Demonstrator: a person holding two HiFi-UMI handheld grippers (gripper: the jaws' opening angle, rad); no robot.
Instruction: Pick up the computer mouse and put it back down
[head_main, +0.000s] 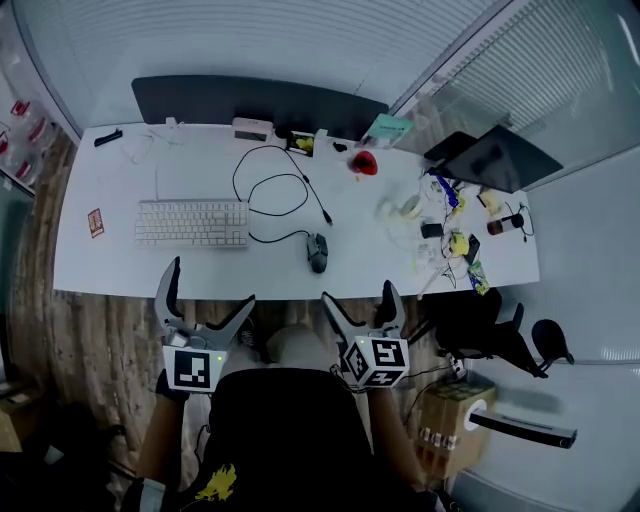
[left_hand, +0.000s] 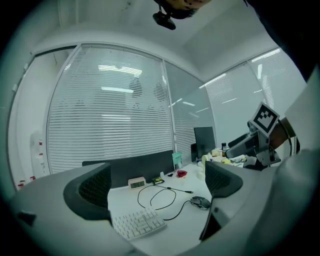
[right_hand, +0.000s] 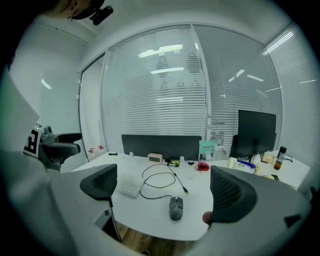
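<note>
Mouse lies untouched near the front edge of the desk. Left gripper and right gripper hover short of it, jaws wide apart and empty, the right apparently lined up for the pick.

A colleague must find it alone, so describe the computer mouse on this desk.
Start at the long white desk and find the white keyboard on it. To the keyboard's right, near the desk's front edge, lies the computer mouse. It is small, dark grey and rounded, unlike the flat, pale keyboard.
</note>
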